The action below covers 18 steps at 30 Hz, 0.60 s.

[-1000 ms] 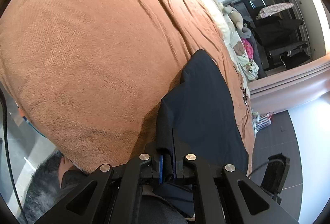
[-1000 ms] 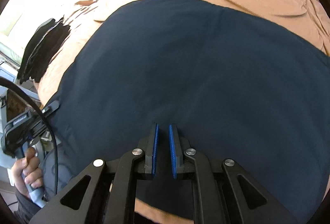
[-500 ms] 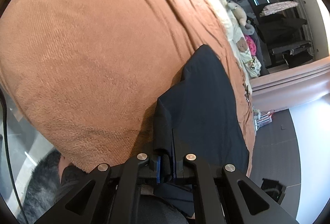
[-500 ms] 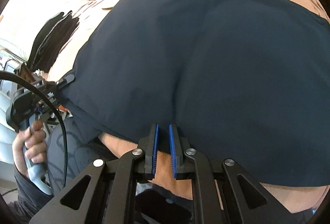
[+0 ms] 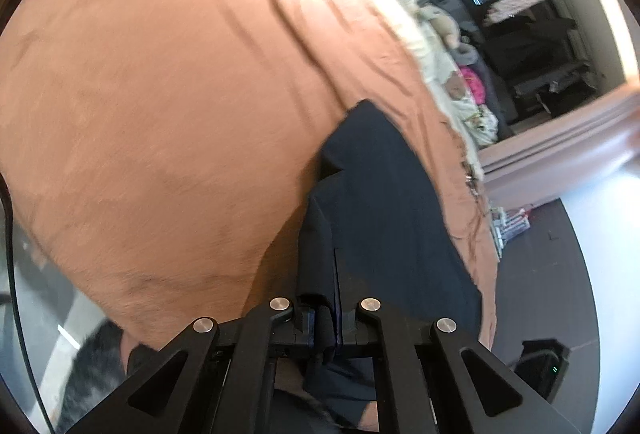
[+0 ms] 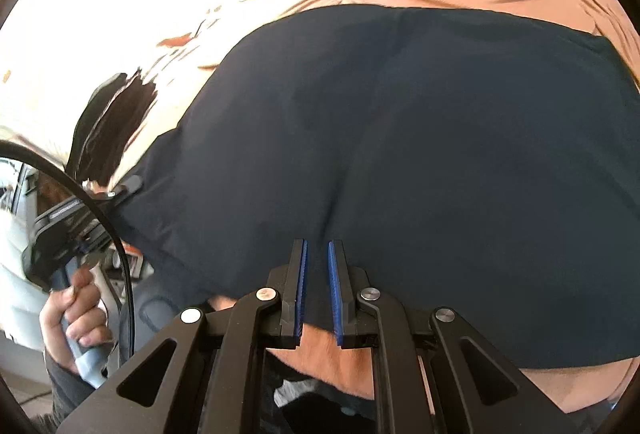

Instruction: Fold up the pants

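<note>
**Navy pants clamped at the near edge of the bed**

The navy pants (image 6: 420, 154) are spread on a brown blanket (image 5: 160, 114) that covers the bed, with their hem lying along the near edge. A gathered fold of the pants is clamped between the fingers of the left gripper (image 5: 326, 318), which stand together on the cloth. In the right wrist view the right gripper (image 6: 318, 286) is set over the hem, its blue-padded fingers nearly together with cloth between them (whether the pads press on it cannot be told). A hand (image 6: 76, 314) is seen wrapped around the left gripper's handle. A black garment (image 6: 112, 126) lies near the far left of the bed.
</note>
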Motion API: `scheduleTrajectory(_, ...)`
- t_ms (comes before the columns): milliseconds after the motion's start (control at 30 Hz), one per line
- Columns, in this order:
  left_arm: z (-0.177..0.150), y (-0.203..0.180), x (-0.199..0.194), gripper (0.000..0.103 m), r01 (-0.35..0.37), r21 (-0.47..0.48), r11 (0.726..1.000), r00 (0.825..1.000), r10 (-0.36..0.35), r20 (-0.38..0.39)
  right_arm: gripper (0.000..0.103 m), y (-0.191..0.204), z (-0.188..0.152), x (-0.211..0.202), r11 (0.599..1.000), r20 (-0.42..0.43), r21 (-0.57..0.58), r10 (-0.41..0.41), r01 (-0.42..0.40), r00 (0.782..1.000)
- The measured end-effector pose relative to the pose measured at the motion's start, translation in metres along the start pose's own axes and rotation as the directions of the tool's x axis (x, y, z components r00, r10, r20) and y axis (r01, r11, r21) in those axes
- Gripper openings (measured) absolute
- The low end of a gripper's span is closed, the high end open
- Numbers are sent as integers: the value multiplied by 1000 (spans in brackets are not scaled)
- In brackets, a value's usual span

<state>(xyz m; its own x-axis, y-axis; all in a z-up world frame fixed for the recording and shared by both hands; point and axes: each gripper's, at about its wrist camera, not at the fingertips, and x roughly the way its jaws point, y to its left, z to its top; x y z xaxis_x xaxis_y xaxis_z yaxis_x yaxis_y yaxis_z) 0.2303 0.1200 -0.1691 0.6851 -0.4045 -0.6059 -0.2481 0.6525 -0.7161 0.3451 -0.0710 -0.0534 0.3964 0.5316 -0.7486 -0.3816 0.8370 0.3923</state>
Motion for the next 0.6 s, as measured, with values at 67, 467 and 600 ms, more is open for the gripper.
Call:
scheduleTrajectory(67,3,-16,-6,6,45,41,998,999,-45,18,8,-2,-2,1,1000,1,14,17,-17,1000)
scheduleTrajectory(467,21,-97,-10,6,136,227,964,990,-140,0,8,-16,-20,-9,996,-25,42,86,-85,996)
scheduleTrajectory(600,25,-119,-10,6,163,271,949,986,-165,-15,8,-37,-20,-45,993,44,72,86,-89,995)
